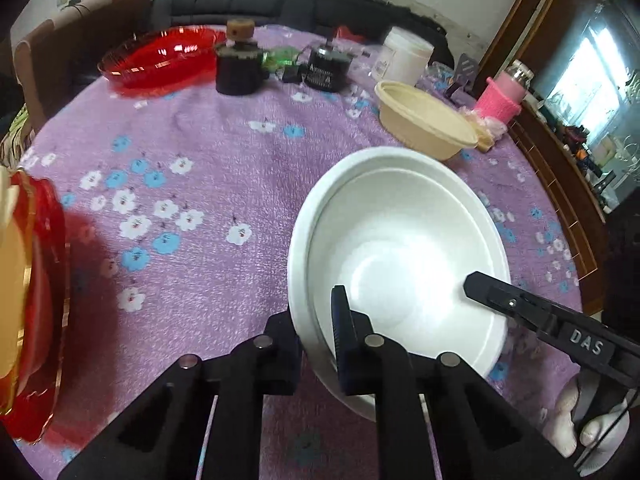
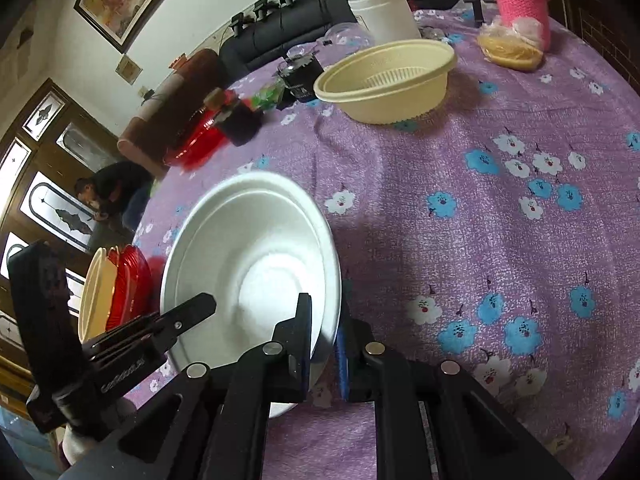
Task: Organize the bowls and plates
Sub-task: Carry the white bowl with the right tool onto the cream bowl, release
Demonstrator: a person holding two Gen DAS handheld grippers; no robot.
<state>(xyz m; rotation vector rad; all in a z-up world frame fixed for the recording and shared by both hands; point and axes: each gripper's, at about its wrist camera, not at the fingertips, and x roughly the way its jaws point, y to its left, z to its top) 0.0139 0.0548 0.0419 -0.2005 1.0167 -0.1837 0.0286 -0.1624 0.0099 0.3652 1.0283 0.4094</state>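
A white bowl (image 1: 400,248) (image 2: 248,256), seemingly one nested in another, is on the purple flowered tablecloth (image 1: 200,152). My left gripper (image 1: 312,314) is shut on its near rim, one finger inside and one outside. My right gripper (image 2: 323,322) is shut on the rim at the opposite side, blue pad outside. Each gripper shows in the other's view: the right gripper (image 1: 480,286) reaches in from the right, the left gripper (image 2: 200,308) from the left. A cream strainer bowl (image 1: 428,120) (image 2: 384,76) stands further back. A red plate (image 1: 160,56) lies at the far left.
A red dish with a cream bowl in it (image 1: 32,300) (image 2: 120,284) sits at the table's left edge. Black cups (image 1: 238,68), a white tub (image 1: 404,56) and a pink knitted bottle (image 1: 500,96) line the back. A person (image 2: 108,196) crouches beyond the table.
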